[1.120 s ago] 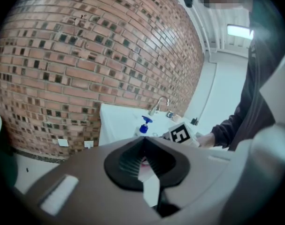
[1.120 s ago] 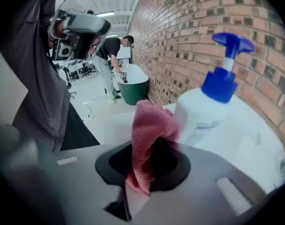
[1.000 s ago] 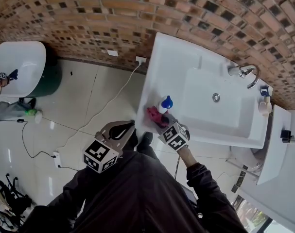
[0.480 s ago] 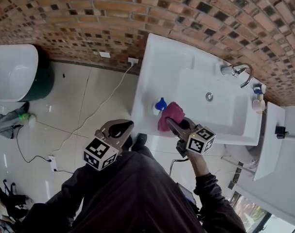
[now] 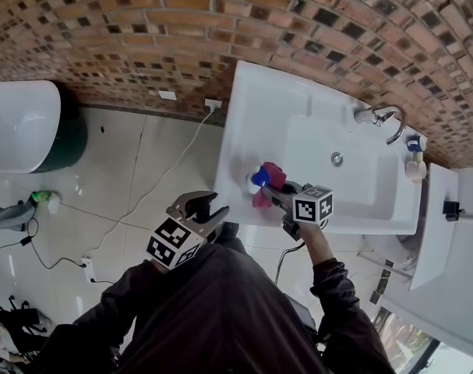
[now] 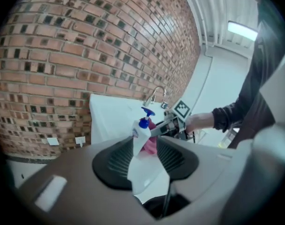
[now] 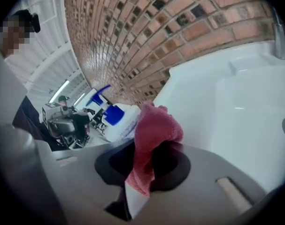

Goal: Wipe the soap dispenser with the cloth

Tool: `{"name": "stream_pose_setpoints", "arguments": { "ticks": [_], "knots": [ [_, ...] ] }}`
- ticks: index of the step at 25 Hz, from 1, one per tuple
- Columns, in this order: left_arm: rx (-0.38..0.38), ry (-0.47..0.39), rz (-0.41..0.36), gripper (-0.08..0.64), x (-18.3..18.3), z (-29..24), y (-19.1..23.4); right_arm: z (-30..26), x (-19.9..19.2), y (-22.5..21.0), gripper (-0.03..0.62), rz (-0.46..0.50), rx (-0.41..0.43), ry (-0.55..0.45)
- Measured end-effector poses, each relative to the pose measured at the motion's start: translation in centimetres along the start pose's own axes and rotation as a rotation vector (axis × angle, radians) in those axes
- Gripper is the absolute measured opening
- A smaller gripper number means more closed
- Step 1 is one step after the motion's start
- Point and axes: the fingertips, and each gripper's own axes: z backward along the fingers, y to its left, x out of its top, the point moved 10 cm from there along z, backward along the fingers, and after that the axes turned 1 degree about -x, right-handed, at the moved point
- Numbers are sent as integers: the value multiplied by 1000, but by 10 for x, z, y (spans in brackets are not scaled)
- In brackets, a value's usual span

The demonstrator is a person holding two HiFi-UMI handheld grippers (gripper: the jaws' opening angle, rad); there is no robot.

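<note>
Right gripper (image 5: pixel 279 195) fingers pinch red cloth (image 5: pixel 273 174) beside soap dispenser (image 5: pixel 256 180). Left gripper (image 5: pixel 207 206) fingers opening, empty. Best: steady it first, wipe lightly.

Brick wall (image 5: pixel 142 29) backs a white basin (image 5: pixel 361 189); pale floor (image 5: pixel 119 185), perhaps a toilet (image 5: pixel 22 127).

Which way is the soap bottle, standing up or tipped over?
Standing up. In the left gripper view the soap bottle stands straight on the sink's edge, blue pump on top, pink cloth next to it.
</note>
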Motion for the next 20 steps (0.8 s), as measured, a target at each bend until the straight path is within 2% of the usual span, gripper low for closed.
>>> {"name": "stream_pose_setpoints", "arguments": {
  "ticks": [4, 9, 11, 14, 17, 20],
  "knots": [
    [-36, 69, -34, 214, 1, -27, 11, -21, -5, -7, 67, 111, -56, 173],
    [-97, 154, -138, 295, 12, -69, 8, -33, -2, 8, 69, 368, -208, 321],
    [-103, 174, -164, 319, 12, -83, 5, -28, 4, 22, 69, 448, -262, 332],
    [-92, 202, -209, 334, 13, -101, 1, -15, 9, 43, 67, 560, -297, 328],
    [-51, 221, -275, 334, 16, -114, 3, -4, 11, 64, 67, 713, -297, 344],
    [-50, 238, -302, 330, 18, -123, 5, 5, 12, 76, 67, 805, -276, 357]
  ]
}}
